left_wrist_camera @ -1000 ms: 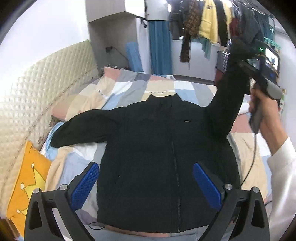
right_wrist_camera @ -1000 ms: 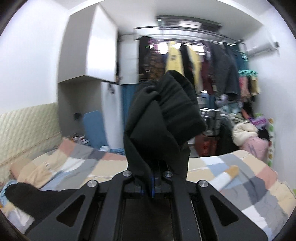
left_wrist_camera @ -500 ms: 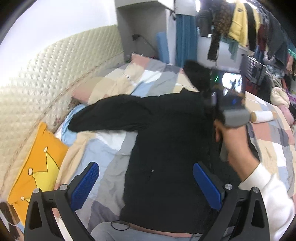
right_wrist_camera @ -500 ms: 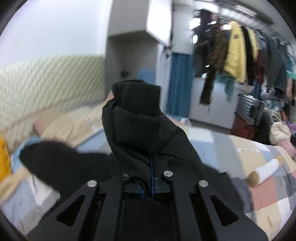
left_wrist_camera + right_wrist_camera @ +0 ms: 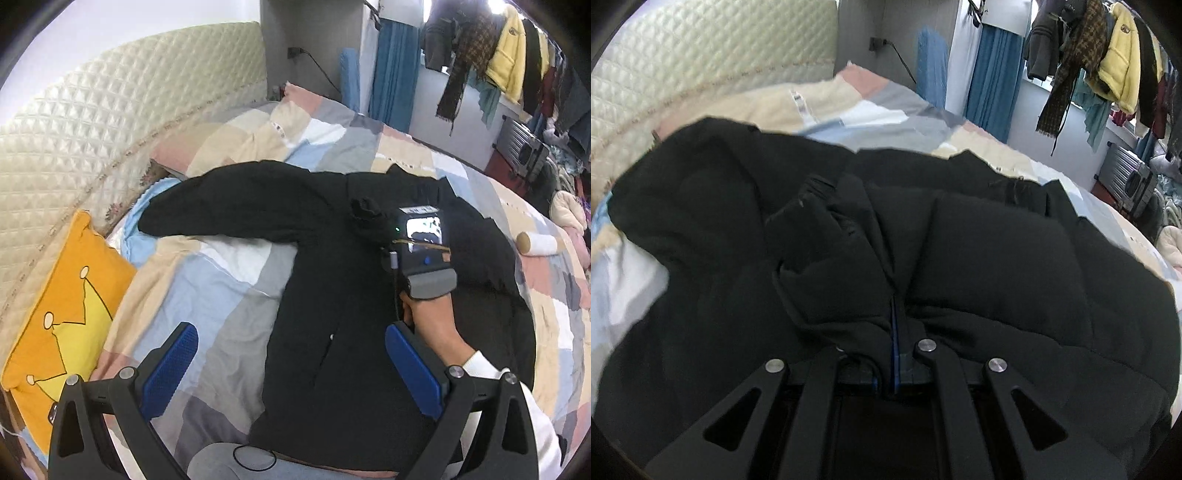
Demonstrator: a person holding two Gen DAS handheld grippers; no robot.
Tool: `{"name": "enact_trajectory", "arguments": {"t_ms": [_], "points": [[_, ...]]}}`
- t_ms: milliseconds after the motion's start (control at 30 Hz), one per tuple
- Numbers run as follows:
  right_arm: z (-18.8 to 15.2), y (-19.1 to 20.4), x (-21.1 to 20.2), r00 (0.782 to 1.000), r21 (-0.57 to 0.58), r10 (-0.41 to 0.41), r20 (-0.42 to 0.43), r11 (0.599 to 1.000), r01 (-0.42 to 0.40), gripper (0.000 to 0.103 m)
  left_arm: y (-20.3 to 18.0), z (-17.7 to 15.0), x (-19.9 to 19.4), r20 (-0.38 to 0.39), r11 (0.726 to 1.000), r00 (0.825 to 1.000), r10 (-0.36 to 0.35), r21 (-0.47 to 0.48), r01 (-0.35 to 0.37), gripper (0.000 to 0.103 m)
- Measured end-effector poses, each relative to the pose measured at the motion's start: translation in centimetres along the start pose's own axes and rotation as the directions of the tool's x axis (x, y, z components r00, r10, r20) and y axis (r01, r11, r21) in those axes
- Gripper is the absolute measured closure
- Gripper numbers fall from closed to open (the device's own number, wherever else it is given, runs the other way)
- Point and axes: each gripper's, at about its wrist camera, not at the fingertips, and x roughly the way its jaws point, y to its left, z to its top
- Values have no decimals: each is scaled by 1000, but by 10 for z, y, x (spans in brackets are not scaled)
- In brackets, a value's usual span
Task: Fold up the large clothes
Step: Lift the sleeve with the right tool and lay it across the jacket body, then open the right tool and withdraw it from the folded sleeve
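A large black jacket (image 5: 332, 295) lies front up on the patchwork bed, one sleeve (image 5: 221, 199) stretched out to the left. My right gripper (image 5: 894, 325) is shut on the cuff of the other sleeve (image 5: 827, 236) and holds it low over the jacket's chest; it also shows in the left wrist view (image 5: 373, 218), with the hand behind it. My left gripper (image 5: 291, 365) is open and empty, hovering above the jacket's lower left edge.
An orange crown pillow (image 5: 62, 299) lies at the left by the quilted headboard (image 5: 92, 122). A white roll (image 5: 539, 242) rests on the bed at right. Clothes hang on a rack (image 5: 498, 62) behind; a suitcase (image 5: 524, 147) stands below.
My right gripper has swung the sleeve down from high at the right and across onto the jacket's chest. My left gripper has shifted left, still open.
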Motion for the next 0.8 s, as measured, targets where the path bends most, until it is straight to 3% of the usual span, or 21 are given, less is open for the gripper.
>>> {"name": "enact_trajectory", "arguments": {"t_ms": [100, 267, 367, 433, 467, 667, 800], "points": [[2, 2, -2, 1000, -6, 1, 3, 1000, -1, 96, -2, -5, 1, 8, 1000, 1000, -8, 14, 7, 0], [0, -2, -20, 996, 55, 84, 5, 995, -84, 84, -4, -12, -7, 52, 998, 998, -45, 45, 42, 0], [-3, -7, -35, 993, 83, 121, -4, 989, -120, 62, -8, -16, -12, 68, 996, 996, -66, 66, 62, 0], [-6, -12, -51, 990, 115, 144, 11, 983, -144, 38, -9, -20, -16, 77, 994, 993, -90, 71, 85, 0], [-7, -15, -57, 988, 125, 156, 21, 980, -157, 34, -11, -22, -18, 82, 994, 992, -95, 70, 90, 0], [-5, -33, -115, 981, 159, 176, 80, 970, -186, 31, -10, -34, -36, 138, 992, 982, -125, 38, 121, 0], [-6, -50, -165, 985, 160, 138, 107, 975, -154, 31, -13, -42, -50, 170, 989, 974, -150, 37, 146, 0]]}}
